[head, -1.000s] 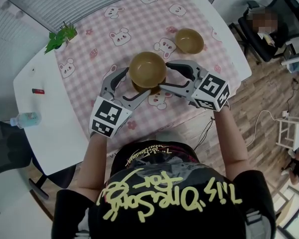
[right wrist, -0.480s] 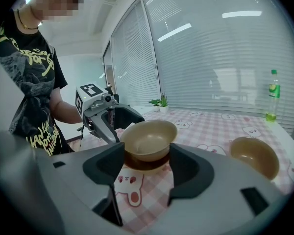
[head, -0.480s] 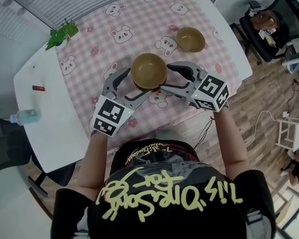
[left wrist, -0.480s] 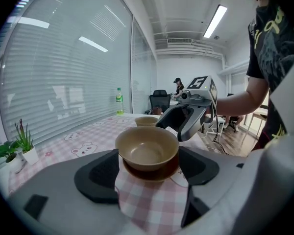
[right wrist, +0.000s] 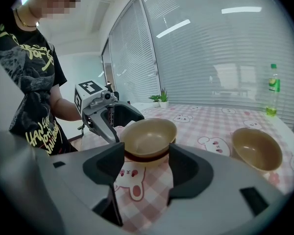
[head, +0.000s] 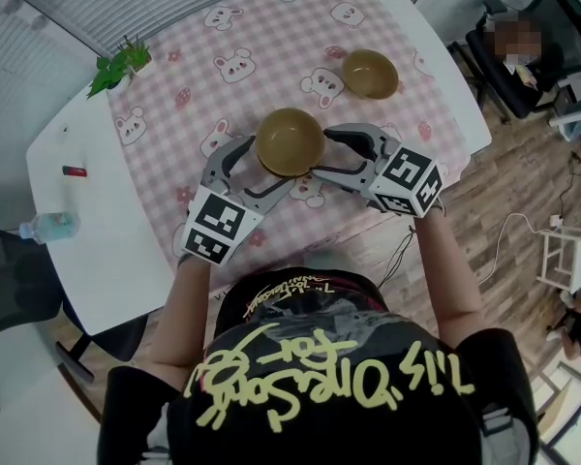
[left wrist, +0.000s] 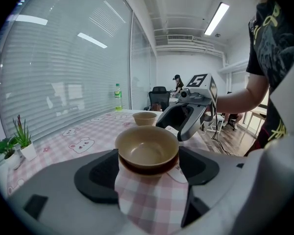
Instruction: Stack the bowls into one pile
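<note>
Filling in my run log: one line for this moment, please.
left gripper: shut on top bowl | right gripper: shut on top bowl | bottom bowl: under it | third bowl: apart

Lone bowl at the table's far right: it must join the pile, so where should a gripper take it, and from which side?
I'd take the lone bowl across its flared wall just under the rim, jaws wide, coming from the near side: it stands upright and apart, with bare tablecloth all round it.
</note>
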`<action>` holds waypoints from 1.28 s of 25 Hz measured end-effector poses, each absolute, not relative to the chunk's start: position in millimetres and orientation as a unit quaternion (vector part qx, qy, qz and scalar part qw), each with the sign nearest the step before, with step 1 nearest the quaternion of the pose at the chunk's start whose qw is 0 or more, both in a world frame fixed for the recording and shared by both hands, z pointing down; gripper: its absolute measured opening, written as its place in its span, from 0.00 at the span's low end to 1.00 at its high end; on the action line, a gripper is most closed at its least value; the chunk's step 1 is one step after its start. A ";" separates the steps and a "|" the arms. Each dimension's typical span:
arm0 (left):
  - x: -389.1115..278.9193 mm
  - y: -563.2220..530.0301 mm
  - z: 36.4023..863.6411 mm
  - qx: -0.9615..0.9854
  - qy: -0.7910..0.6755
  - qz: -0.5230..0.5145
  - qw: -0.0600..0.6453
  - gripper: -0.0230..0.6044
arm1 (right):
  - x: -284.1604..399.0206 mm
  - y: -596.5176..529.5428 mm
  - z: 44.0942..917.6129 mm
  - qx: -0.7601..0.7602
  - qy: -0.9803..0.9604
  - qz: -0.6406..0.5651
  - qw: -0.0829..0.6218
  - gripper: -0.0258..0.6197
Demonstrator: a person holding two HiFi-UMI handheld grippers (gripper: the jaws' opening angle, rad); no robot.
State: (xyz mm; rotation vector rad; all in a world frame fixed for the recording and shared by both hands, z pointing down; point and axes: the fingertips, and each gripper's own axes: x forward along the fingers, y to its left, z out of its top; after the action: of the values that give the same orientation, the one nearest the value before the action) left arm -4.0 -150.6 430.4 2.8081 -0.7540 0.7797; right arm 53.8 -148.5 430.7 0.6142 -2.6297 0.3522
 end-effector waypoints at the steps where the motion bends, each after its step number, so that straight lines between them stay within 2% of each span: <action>1: -4.1 -150.7 431.5 0.930 -0.249 0.262 0.066 0.65 | 53.8 -148.4 431.4 0.220 -0.944 0.127 0.209 0.48; 20: -4.9 -148.4 446.4 0.925 -0.243 0.284 0.067 0.66 | 52.5 -145.2 445.0 0.229 -0.938 0.131 0.226 0.48; 32: -12.7 -151.3 416.9 0.946 -0.228 0.219 0.064 0.69 | 58.9 -144.7 428.2 0.293 -0.926 0.155 0.180 0.48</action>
State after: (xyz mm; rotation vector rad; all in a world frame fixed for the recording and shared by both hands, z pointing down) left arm -12.7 -151.3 416.9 2.8578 -0.6879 0.6627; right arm 58.9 -144.7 428.2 0.8294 -2.6175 0.4384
